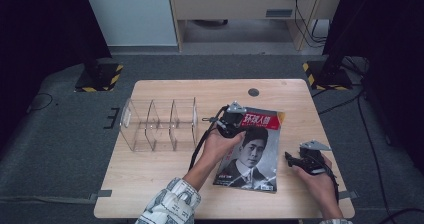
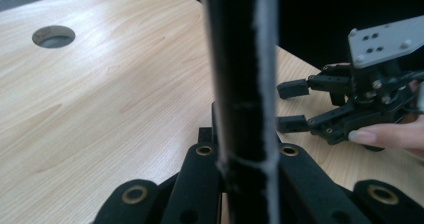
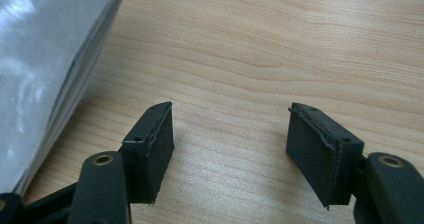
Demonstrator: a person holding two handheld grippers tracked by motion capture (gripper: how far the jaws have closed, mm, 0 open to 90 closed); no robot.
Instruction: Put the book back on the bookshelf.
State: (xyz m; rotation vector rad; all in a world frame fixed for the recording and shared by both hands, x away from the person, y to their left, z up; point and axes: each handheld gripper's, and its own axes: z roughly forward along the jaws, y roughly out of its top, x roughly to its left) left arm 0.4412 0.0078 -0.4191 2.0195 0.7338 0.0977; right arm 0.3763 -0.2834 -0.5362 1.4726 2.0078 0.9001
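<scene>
A magazine (image 1: 252, 154) with a portrait cover and a red title band lies on the wooden table (image 1: 160, 179), right of centre. My left gripper (image 1: 238, 124) is shut on its upper left part. In the left gripper view the magazine (image 2: 240, 84) stands edge-on as a dark strip between my jaws, with the left gripper (image 2: 242, 156) clamped on it. My right gripper (image 1: 288, 158) rests low by the magazine's right edge, open with nothing between its pads. In the right gripper view the right gripper (image 3: 230, 149) hovers over bare wood, the glossy magazine (image 3: 40, 59) at its left. The right gripper (image 2: 292, 106) is also seen from the left one.
A clear acrylic divided organizer (image 1: 160, 124) stands on the table left of the magazine. A round cable hole (image 1: 253, 92) sits near the far edge. Dark stands with striped bases flank the table's far corners.
</scene>
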